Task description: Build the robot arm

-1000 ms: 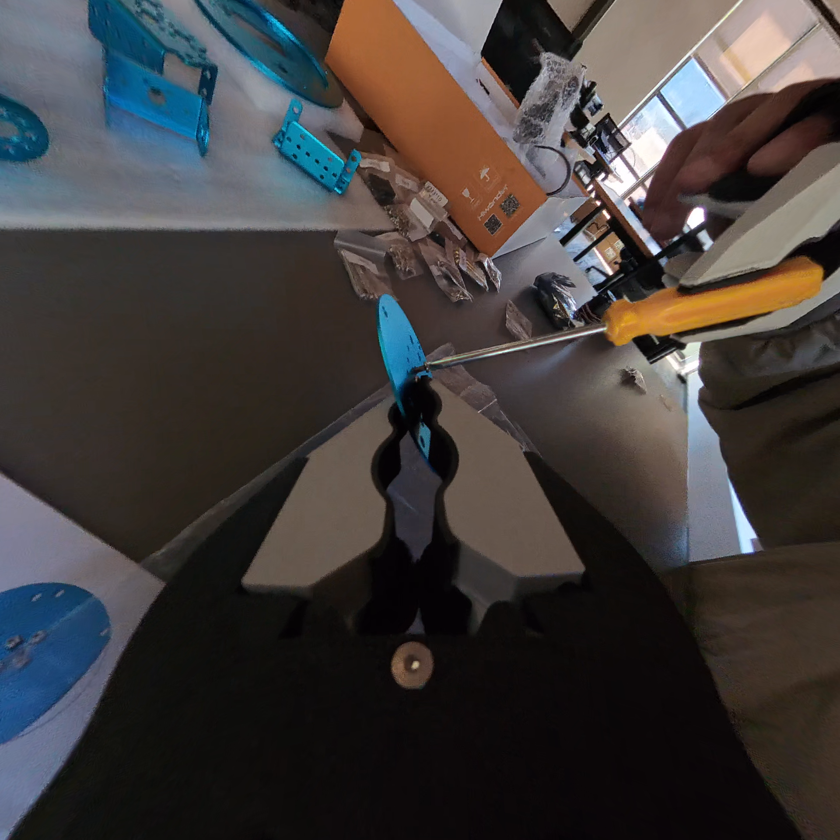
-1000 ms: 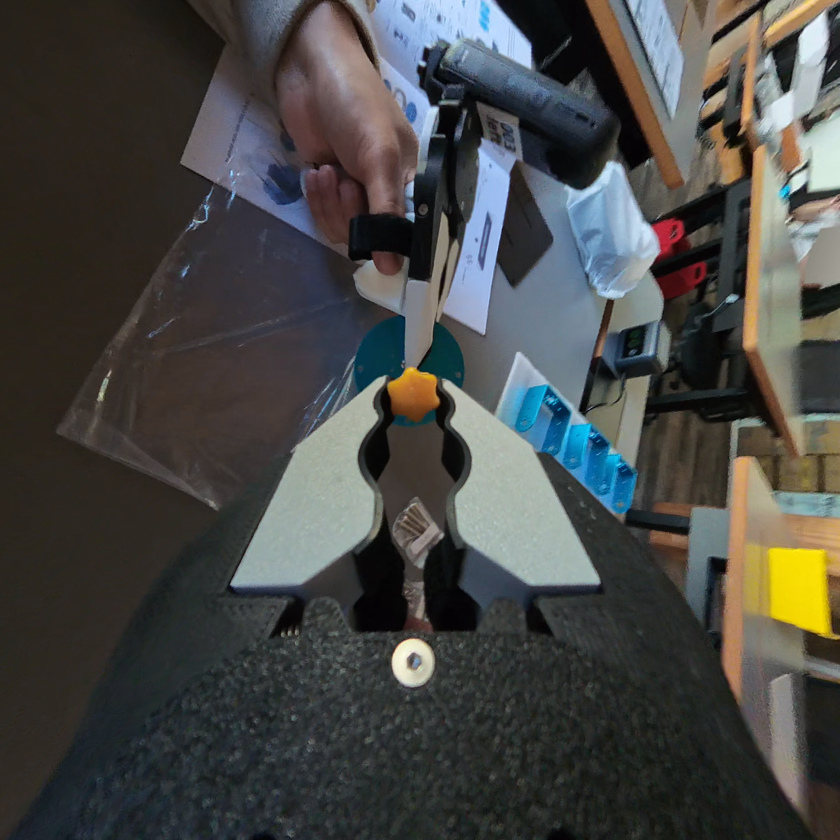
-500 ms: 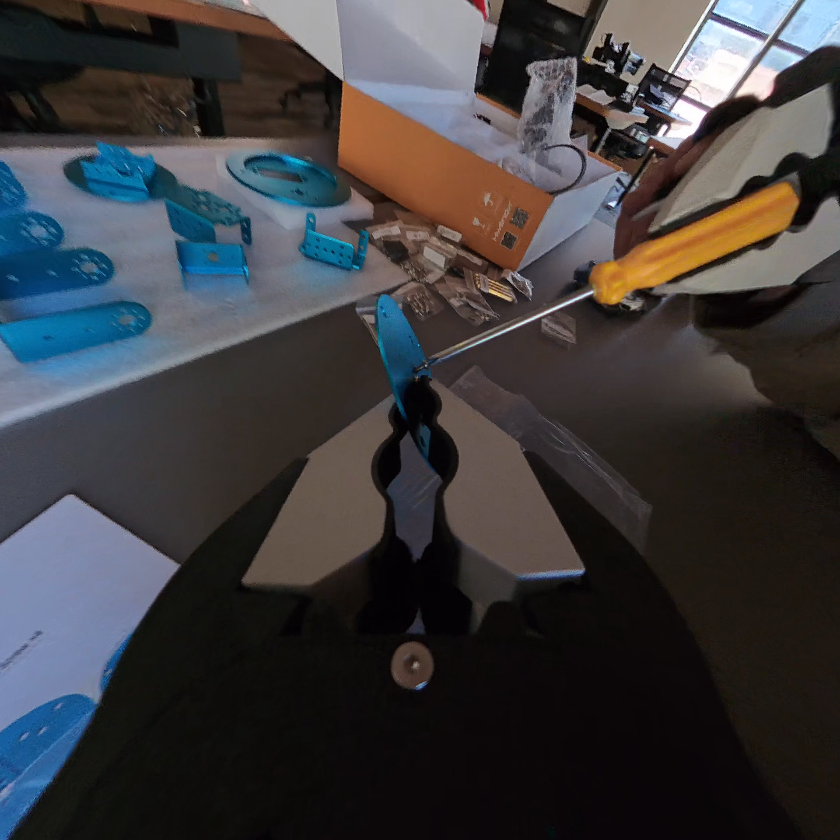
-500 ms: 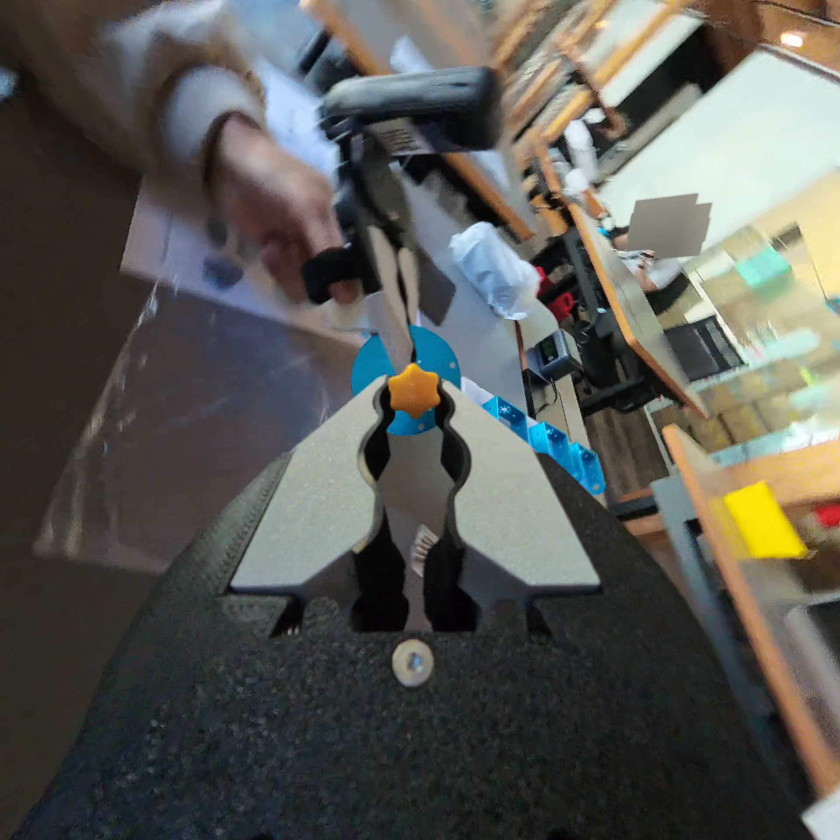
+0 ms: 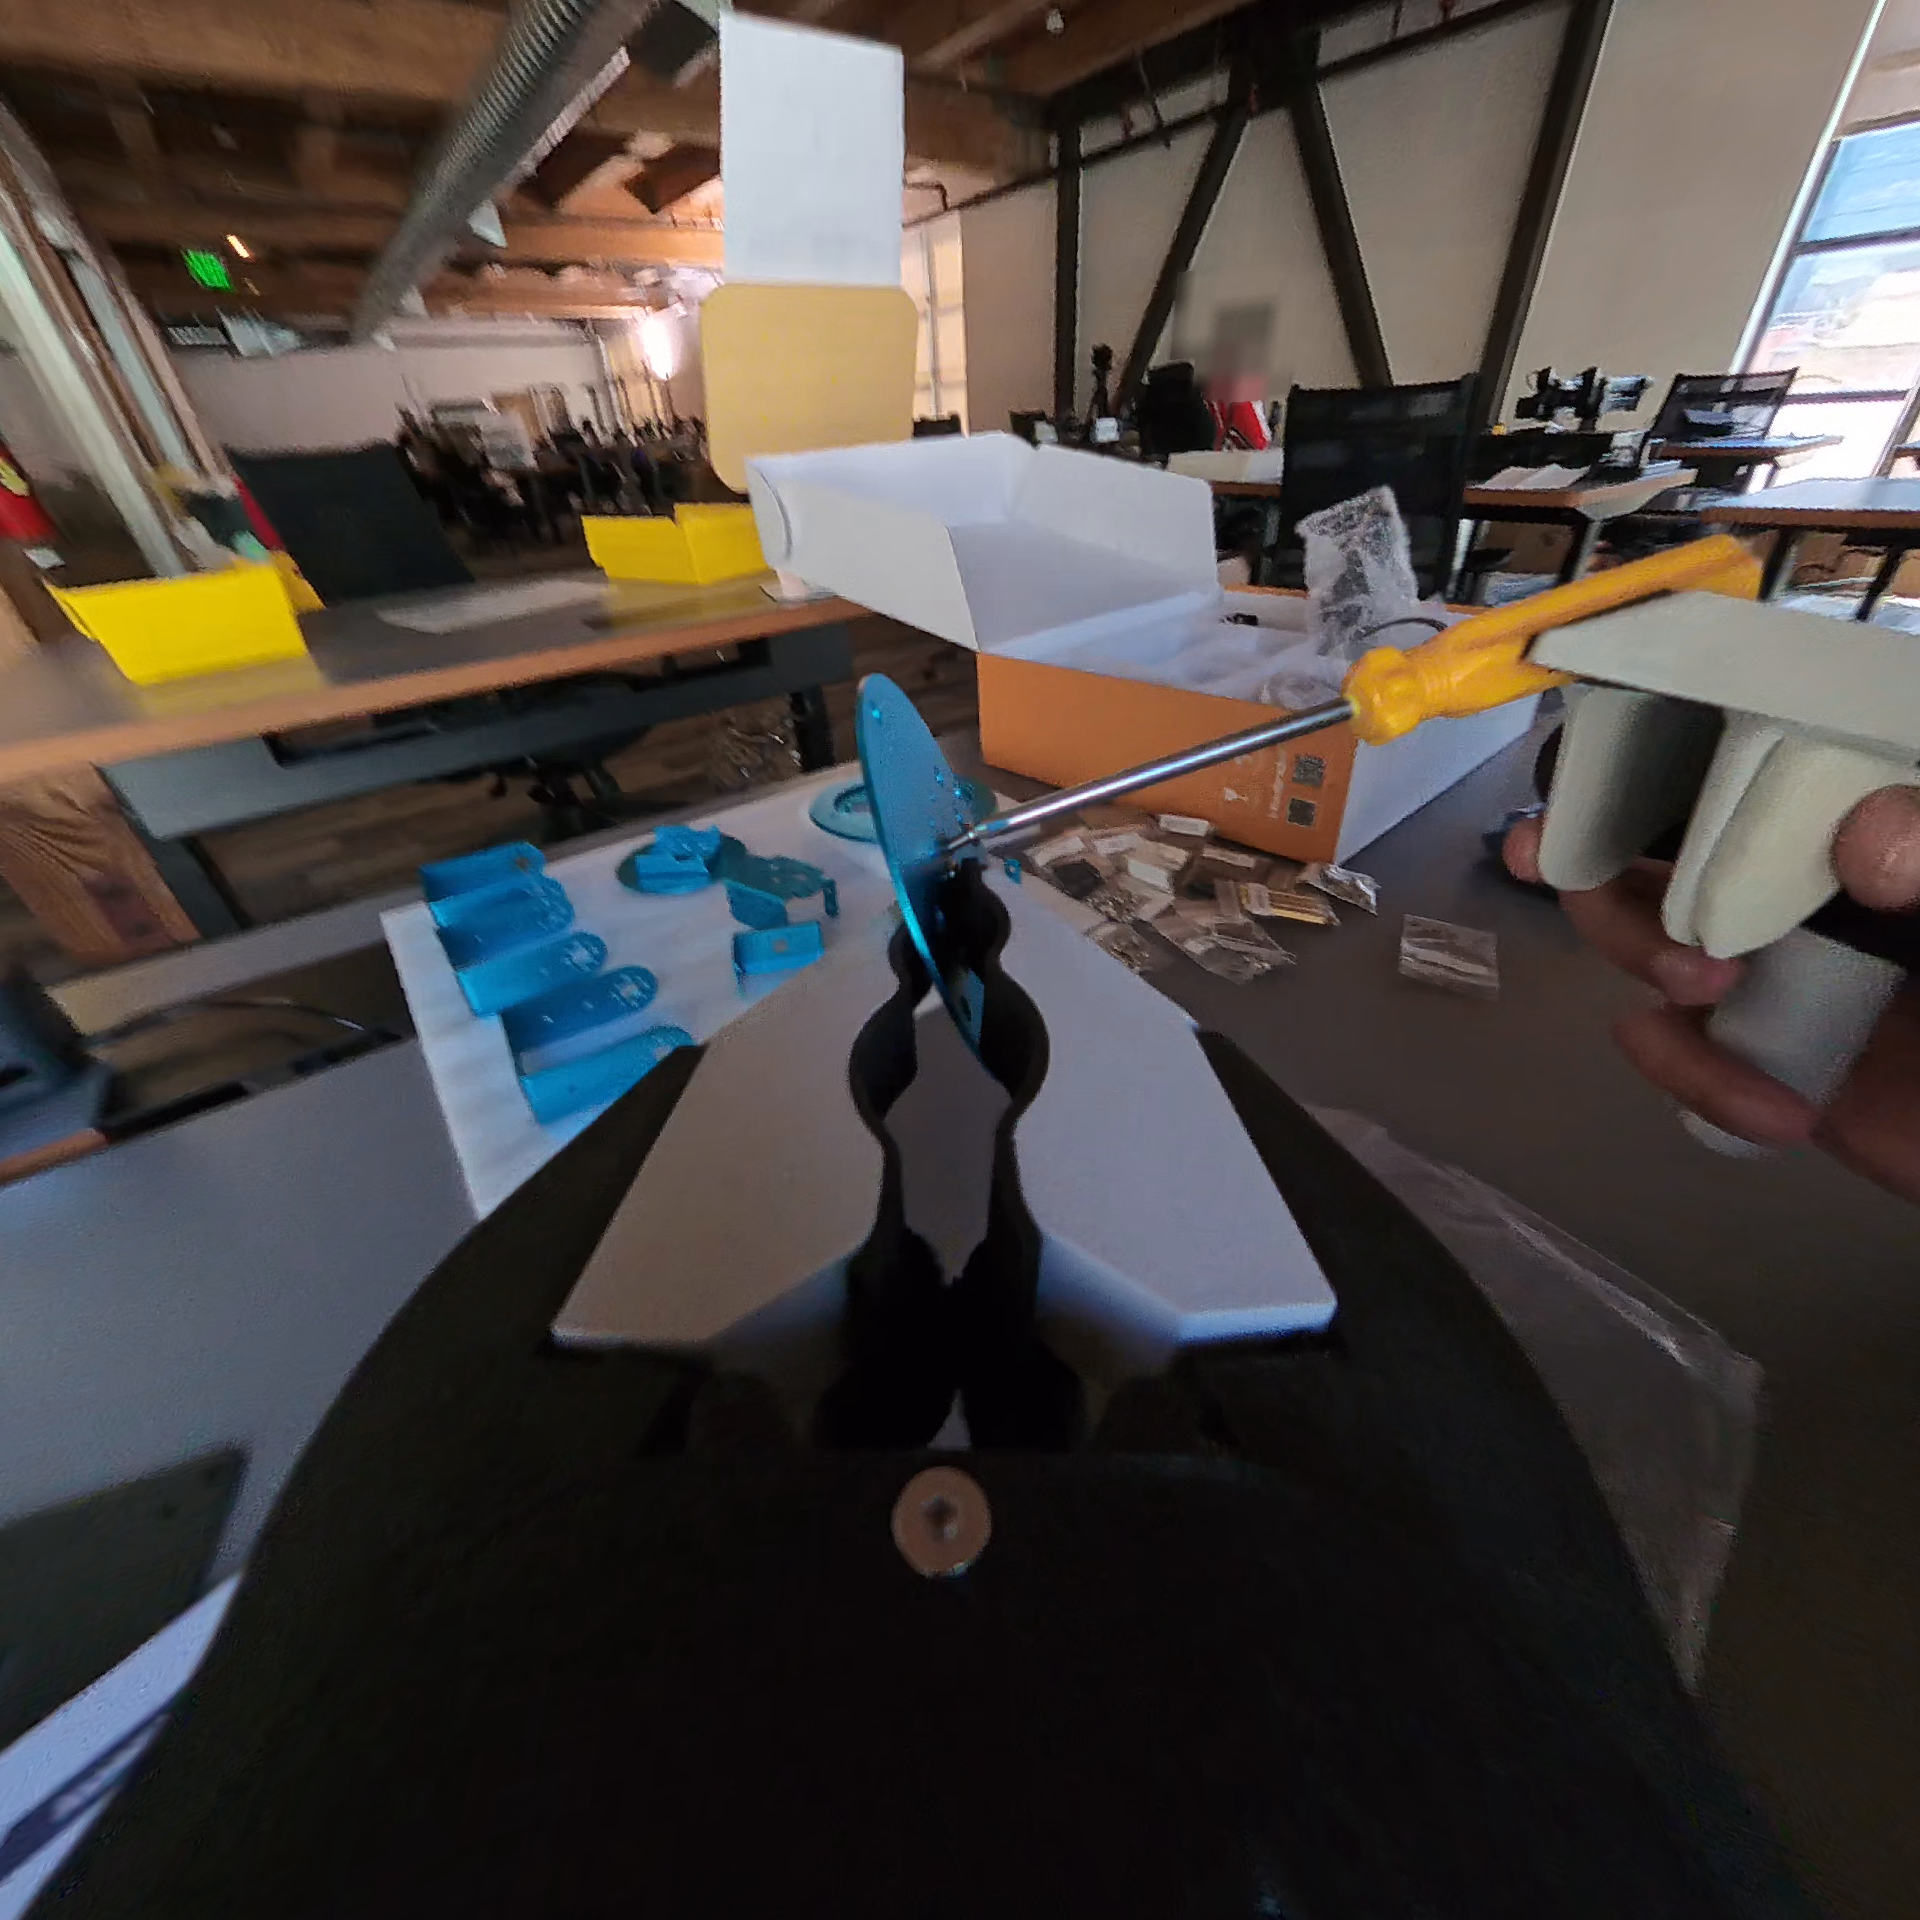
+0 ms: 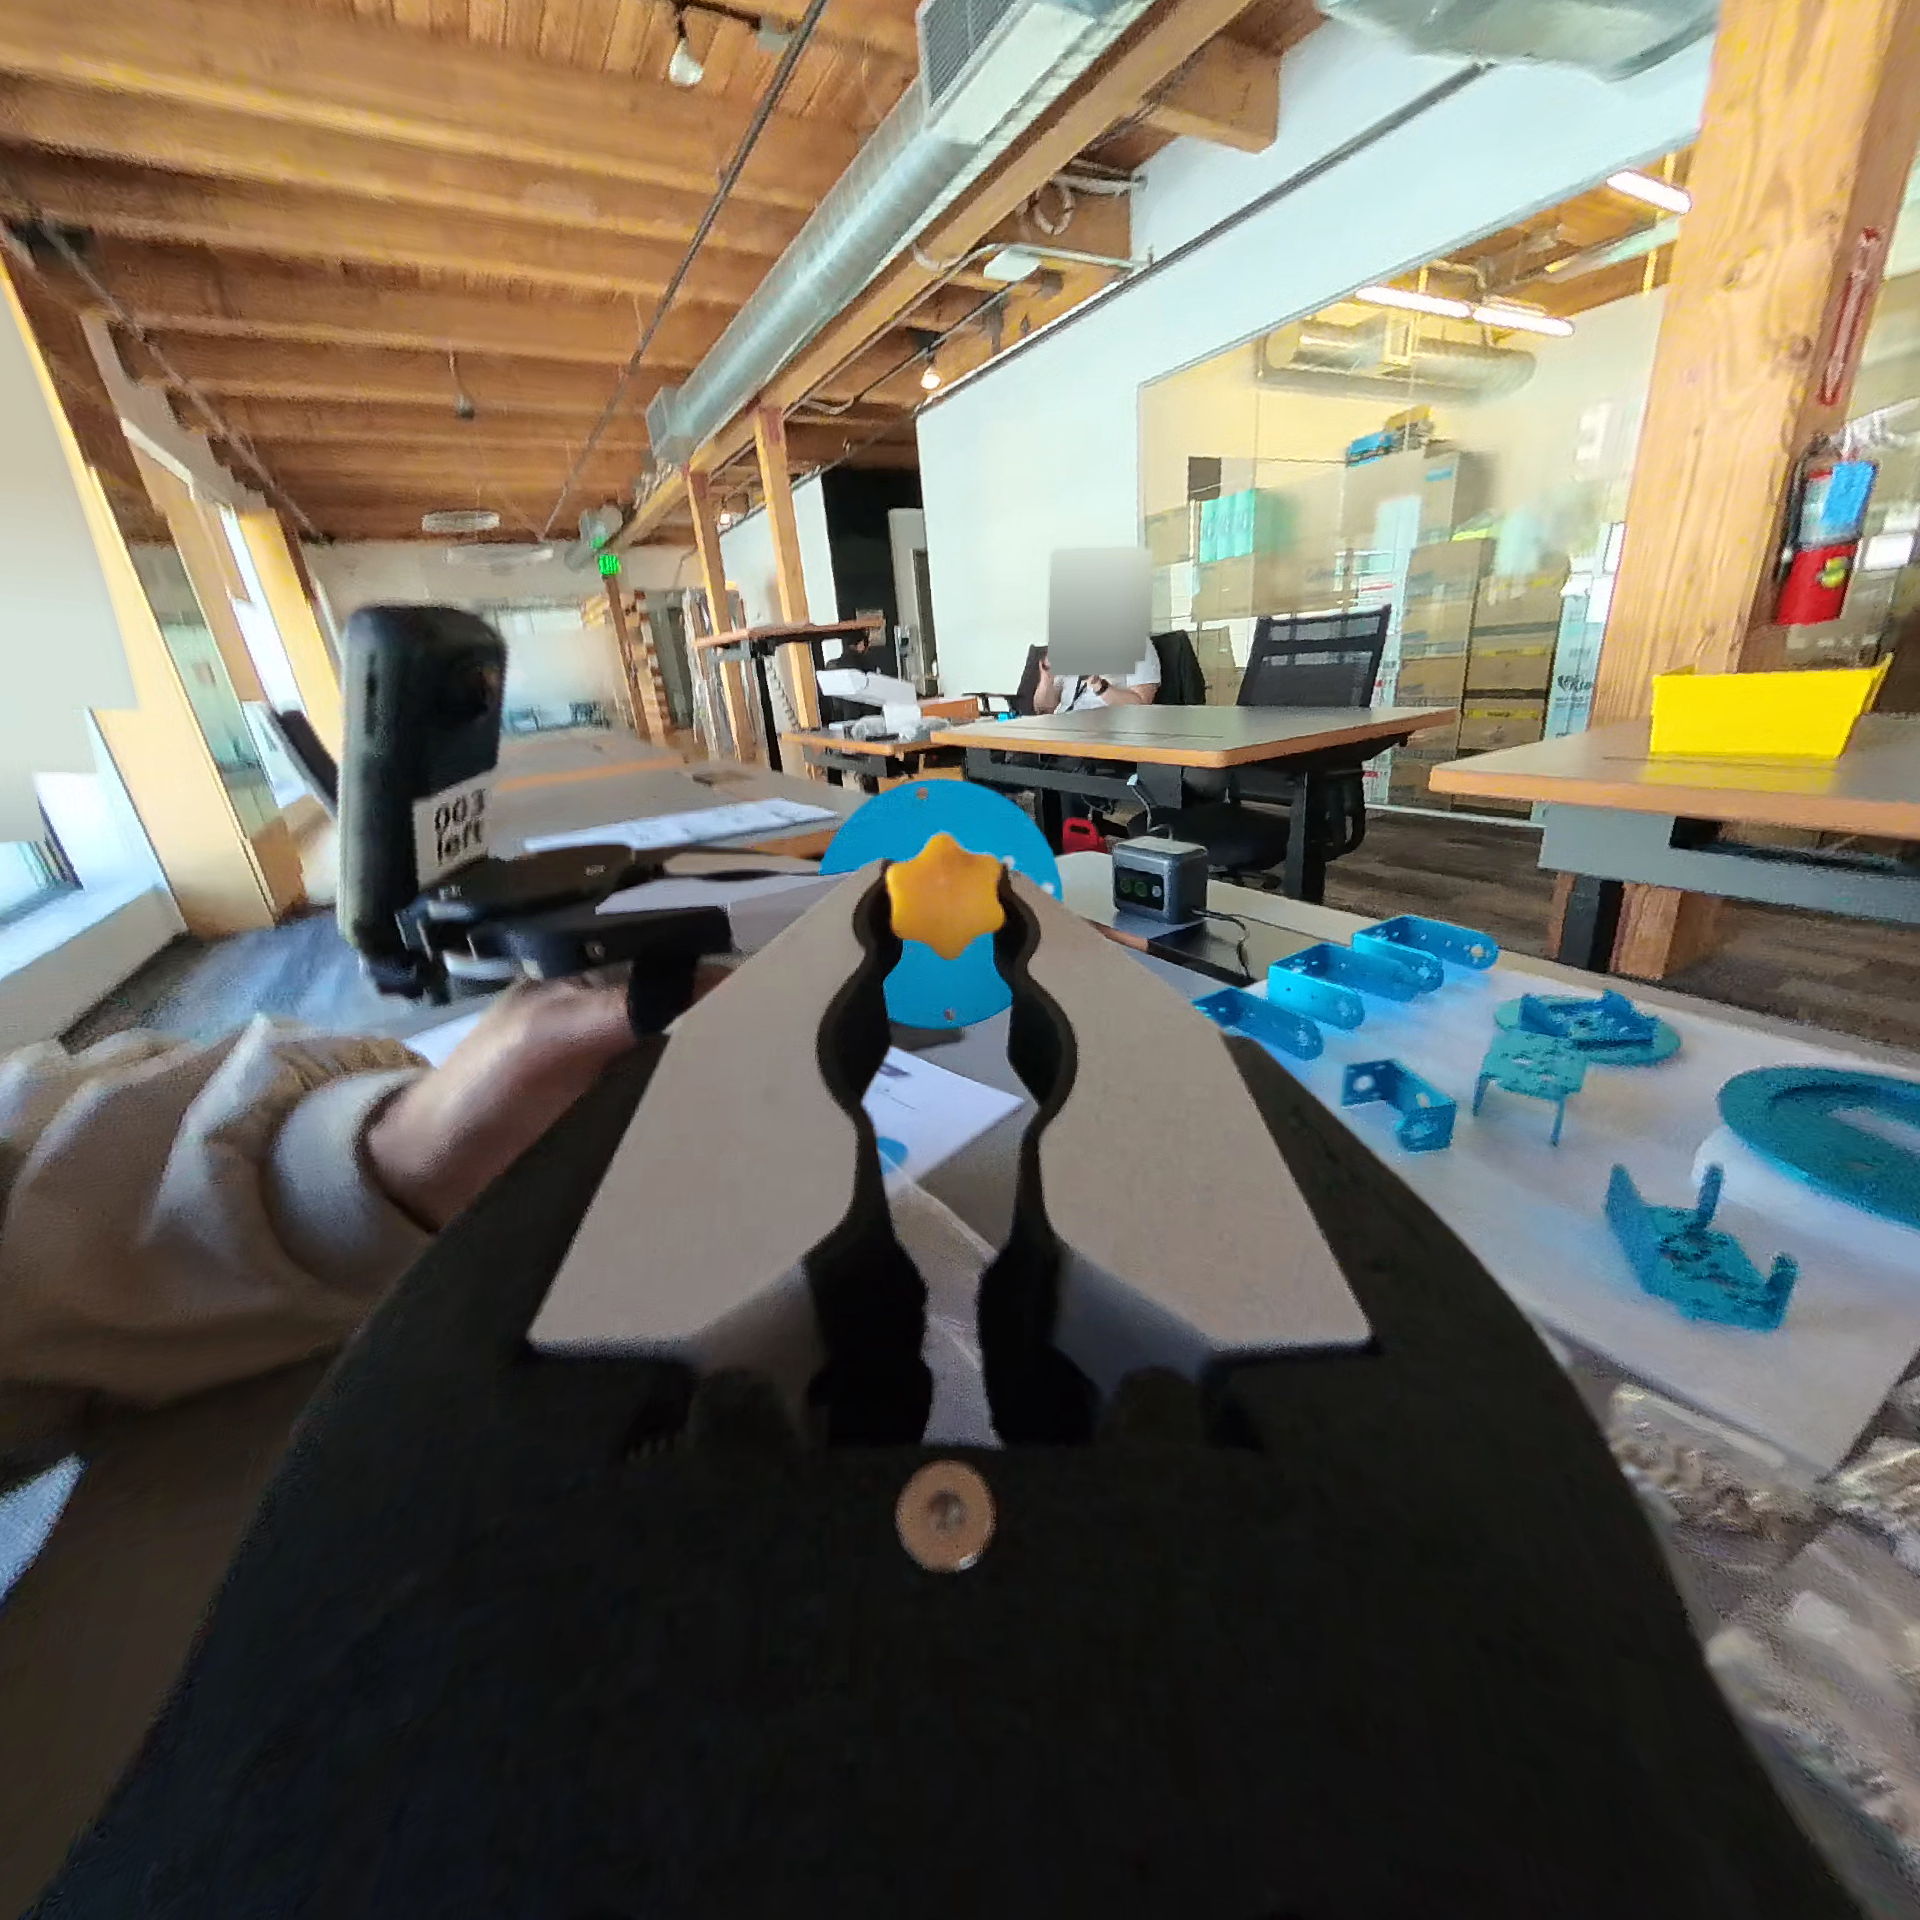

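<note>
My left gripper (image 5: 951, 894) is shut on the edge of a round blue metal disc (image 5: 909, 800) and holds it upright above the table. My right gripper (image 6: 943, 896) is shut on a yellow-handled screwdriver (image 6: 942, 896), seen end-on. In the left wrist view the screwdriver (image 5: 1455, 665) comes in from the right, and its steel tip touches the disc face just above my fingertips. In the right wrist view the disc (image 6: 956, 987) faces me behind the handle. A hand (image 6: 520, 1060) holds the left gripper there.
Several blue metal brackets (image 5: 540, 966) lie on a white foam sheet (image 5: 457, 1101) at left. Small bags of hardware (image 5: 1195, 904) and an open orange box (image 5: 1174, 717) are behind. A clear plastic bag (image 5: 1538, 1309) lies at right. A blue ring (image 6: 1829, 1143) is at far right. About 10 centimeters separates my left fingertips from my right.
Both grippers have tilted up from looking down at the table to looking level across the room. The disc and screwdriver stay held and the tip stays on the disc.
</note>
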A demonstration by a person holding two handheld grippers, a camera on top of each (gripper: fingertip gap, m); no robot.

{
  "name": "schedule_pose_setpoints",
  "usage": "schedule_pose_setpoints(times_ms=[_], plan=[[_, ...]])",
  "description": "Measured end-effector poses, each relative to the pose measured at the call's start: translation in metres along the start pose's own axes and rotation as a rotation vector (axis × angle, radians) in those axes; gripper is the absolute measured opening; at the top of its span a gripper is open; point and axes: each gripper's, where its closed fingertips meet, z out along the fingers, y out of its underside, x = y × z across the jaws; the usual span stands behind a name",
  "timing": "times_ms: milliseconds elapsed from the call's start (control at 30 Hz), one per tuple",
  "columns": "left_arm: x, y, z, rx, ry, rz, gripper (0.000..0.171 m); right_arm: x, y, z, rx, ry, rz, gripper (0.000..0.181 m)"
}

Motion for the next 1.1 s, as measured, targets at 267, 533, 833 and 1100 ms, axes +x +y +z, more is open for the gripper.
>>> schedule_pose_setpoints(times_ms=[267, 533, 833, 1100], plan=[[0.004, -0.042, -0.022, 0.214, -0.141, 0.359, 0.004, -0.003, -0.015, -0.002, 0.113, -0.054, 0.585, 0.016], [0.014, -0.054, -0.031, 0.305, -0.300, 0.676, 0.003, -0.005, -0.006, -0.010, 0.125, -0.091, 1.085, 0.016], [0.017, -0.065, -0.040, 0.385, -0.330, 0.731, 0.004, -0.026, 0.020, -0.008, 0.123, -0.274, 1.704, 0.016], [0.023, -0.062, -0.037, 0.357, -0.277, 0.685, 0.004, -0.015, 0.003, -0.015, 0.230, -0.173, 1.208, 0.016]])
